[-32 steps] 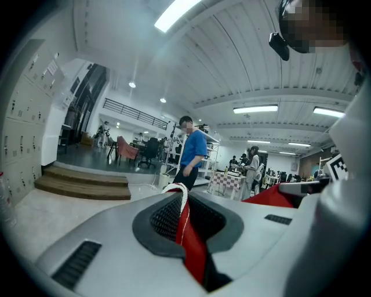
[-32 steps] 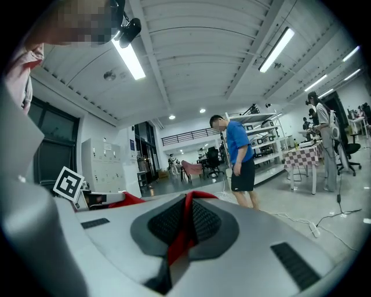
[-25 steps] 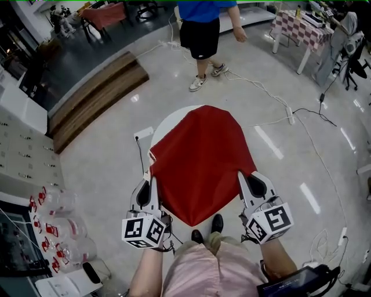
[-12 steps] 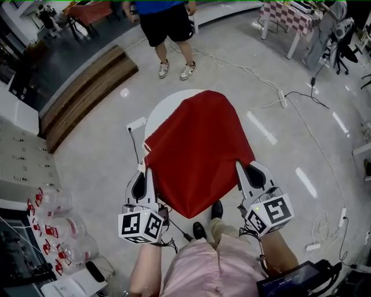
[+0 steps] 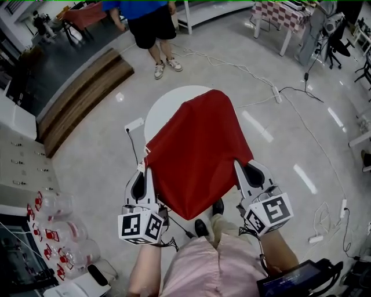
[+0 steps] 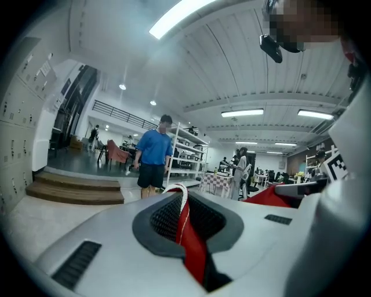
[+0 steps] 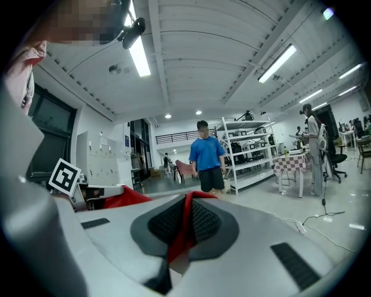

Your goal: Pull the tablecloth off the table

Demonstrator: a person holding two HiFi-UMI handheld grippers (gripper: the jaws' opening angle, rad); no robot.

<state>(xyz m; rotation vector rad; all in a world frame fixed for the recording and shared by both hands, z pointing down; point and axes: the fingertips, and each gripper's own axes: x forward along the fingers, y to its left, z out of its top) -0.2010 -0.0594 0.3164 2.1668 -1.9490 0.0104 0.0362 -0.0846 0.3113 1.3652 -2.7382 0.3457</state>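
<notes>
A red tablecloth (image 5: 194, 151) stretches from a round white table (image 5: 165, 107) back toward me, covering most of the top; only the far left arc of the table shows bare. My left gripper (image 5: 143, 171) is shut on the cloth's near left edge, and a red fold with a white hem (image 6: 184, 223) is pinched between its dark pads. On the other side my right gripper (image 5: 239, 168) is shut on the near right edge, with red fabric (image 7: 184, 223) clamped between its pads. The cloth's near middle sags between the two grippers above my shoes.
A person in a blue shirt and black shorts (image 5: 148, 29) stands beyond the table. Cables and a power strip (image 5: 277, 93) run across the floor at right. Wooden steps (image 5: 81, 96) lie at left, plastic bottles (image 5: 49, 232) at lower left, a checkered table (image 5: 284, 14) at the top right.
Both grippers have drawn back toward me with the cloth, so more of the white tabletop shows at the far side. The person beyond the table has shifted left in the view.
</notes>
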